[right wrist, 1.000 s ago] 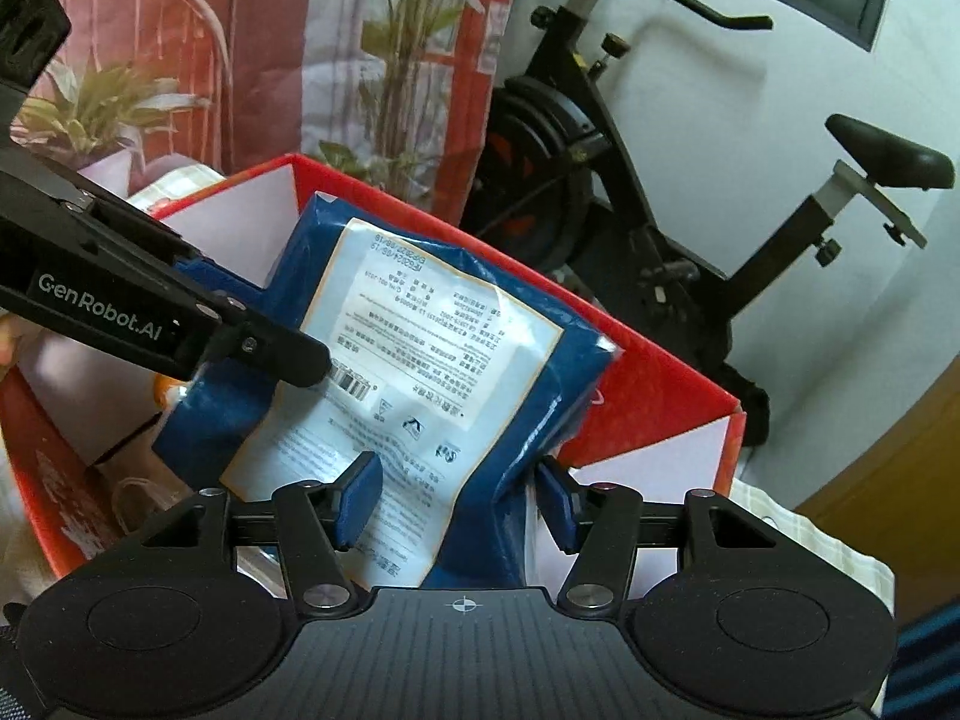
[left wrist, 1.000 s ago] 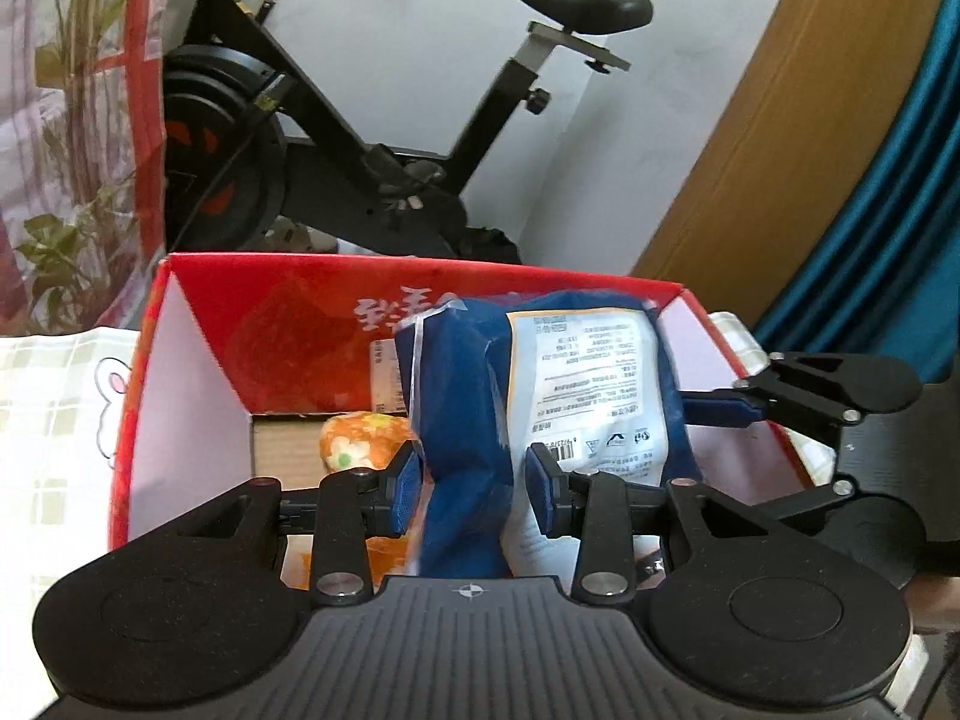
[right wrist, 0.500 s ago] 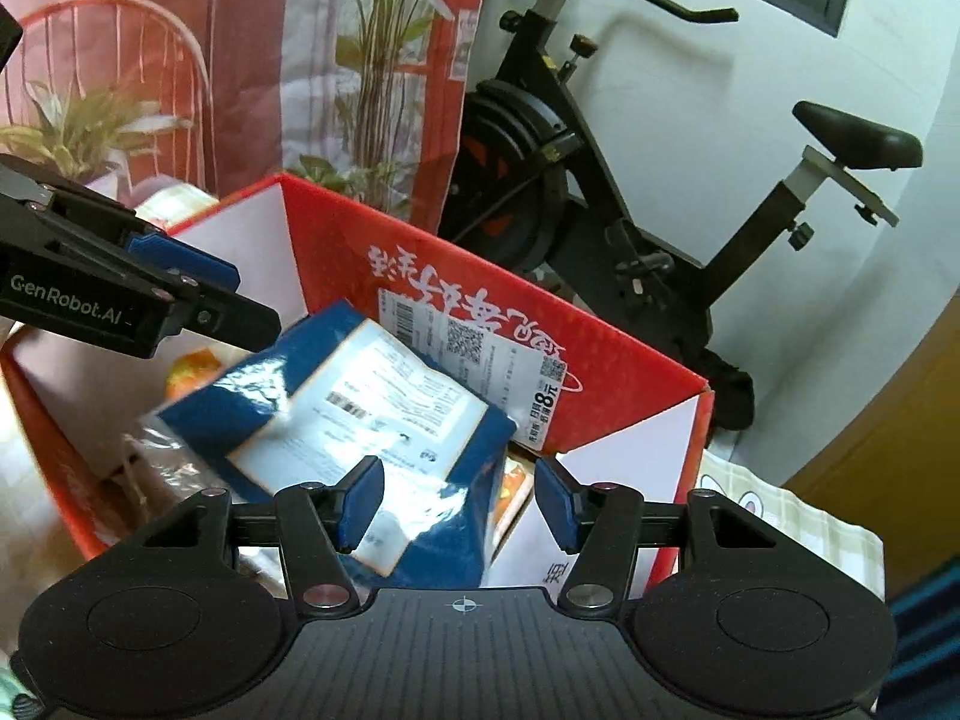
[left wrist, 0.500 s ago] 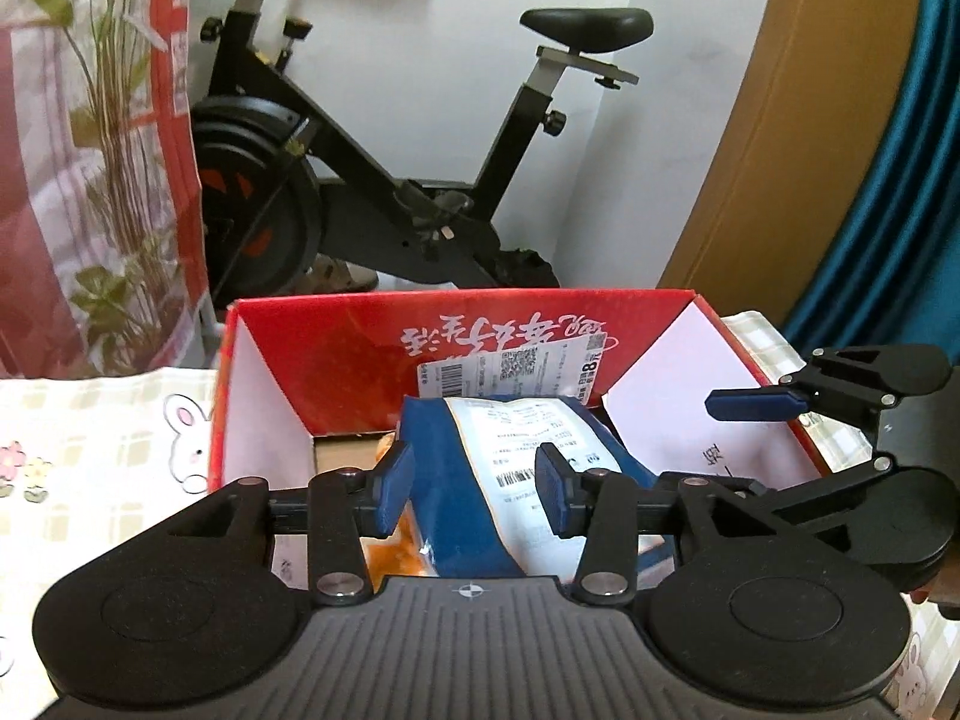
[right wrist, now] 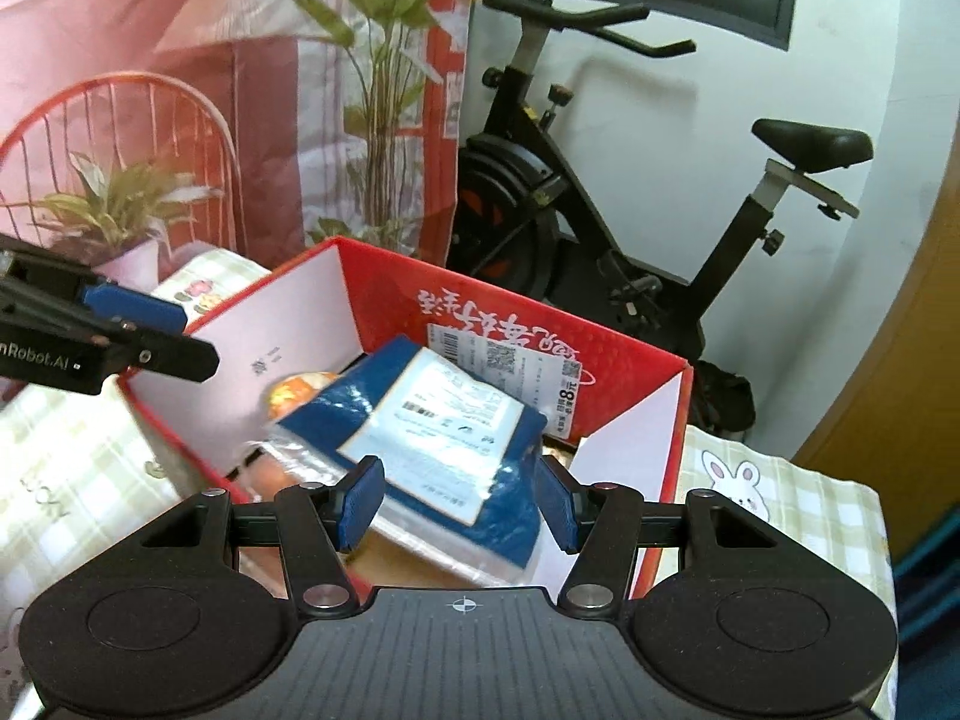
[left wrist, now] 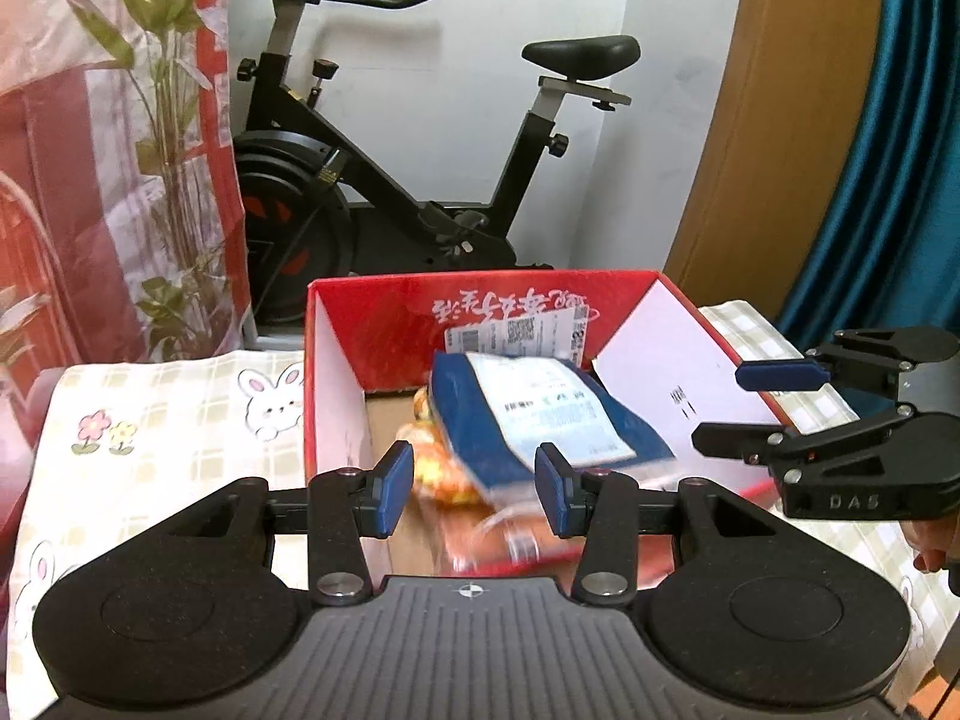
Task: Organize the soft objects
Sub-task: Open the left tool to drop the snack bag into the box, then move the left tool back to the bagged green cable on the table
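Note:
A blue soft package (left wrist: 540,414) with a white label lies tilted inside the red cardboard box (left wrist: 390,324), on top of orange soft items (left wrist: 444,480). My left gripper (left wrist: 474,489) hovers open above the box's near edge, with nothing pressed between its blue pads. My right gripper (left wrist: 756,405) hangs open beside the box's right wall. In the right wrist view the same package (right wrist: 432,420) rests in the box (right wrist: 384,294) over an orange item (right wrist: 294,390). There my right gripper (right wrist: 457,501) is open above it, and my left gripper (right wrist: 162,330) is at the left.
The box stands on a checked tablecloth with rabbit prints (left wrist: 180,420). Behind it is a black exercise bike (left wrist: 420,198) against a white wall. A red plant-print curtain (left wrist: 90,180) hangs at the left. A wooden panel (left wrist: 780,150) and a teal curtain (left wrist: 900,180) are at the right.
The blue package, upright between both grippers' pads a second ago, now lies in the box. Both grippers have let go and drawn back and up from the box.

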A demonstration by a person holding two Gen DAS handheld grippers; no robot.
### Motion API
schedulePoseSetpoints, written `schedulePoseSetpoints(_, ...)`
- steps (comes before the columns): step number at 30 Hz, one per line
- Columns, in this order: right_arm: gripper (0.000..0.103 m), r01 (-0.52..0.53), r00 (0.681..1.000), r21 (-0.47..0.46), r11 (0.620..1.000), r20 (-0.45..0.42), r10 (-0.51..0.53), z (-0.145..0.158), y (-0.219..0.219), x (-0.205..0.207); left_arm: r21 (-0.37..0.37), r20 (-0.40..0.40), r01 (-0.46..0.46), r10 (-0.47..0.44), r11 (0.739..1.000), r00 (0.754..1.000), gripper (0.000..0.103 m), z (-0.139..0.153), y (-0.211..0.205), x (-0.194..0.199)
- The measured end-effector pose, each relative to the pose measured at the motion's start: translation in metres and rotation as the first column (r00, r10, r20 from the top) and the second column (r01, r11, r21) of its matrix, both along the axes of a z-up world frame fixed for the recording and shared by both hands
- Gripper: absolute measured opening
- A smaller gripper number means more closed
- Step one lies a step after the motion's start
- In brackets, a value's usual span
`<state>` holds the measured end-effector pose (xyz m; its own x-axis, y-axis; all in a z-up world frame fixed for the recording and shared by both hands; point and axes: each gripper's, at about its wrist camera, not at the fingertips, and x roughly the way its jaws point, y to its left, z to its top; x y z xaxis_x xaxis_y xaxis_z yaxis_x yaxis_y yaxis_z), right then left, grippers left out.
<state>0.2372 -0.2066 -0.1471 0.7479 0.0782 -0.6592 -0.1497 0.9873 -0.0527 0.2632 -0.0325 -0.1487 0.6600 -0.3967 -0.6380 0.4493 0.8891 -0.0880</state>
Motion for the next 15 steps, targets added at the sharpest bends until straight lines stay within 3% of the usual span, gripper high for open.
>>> schedulePoseSetpoints(15,0.052,-0.015,0.999,0.068,0.998,0.043,0.012,0.001,0.009,-0.074,-0.01,-0.045,0.034,-0.034,0.999,0.998,0.047,-0.023,0.01,-0.065)
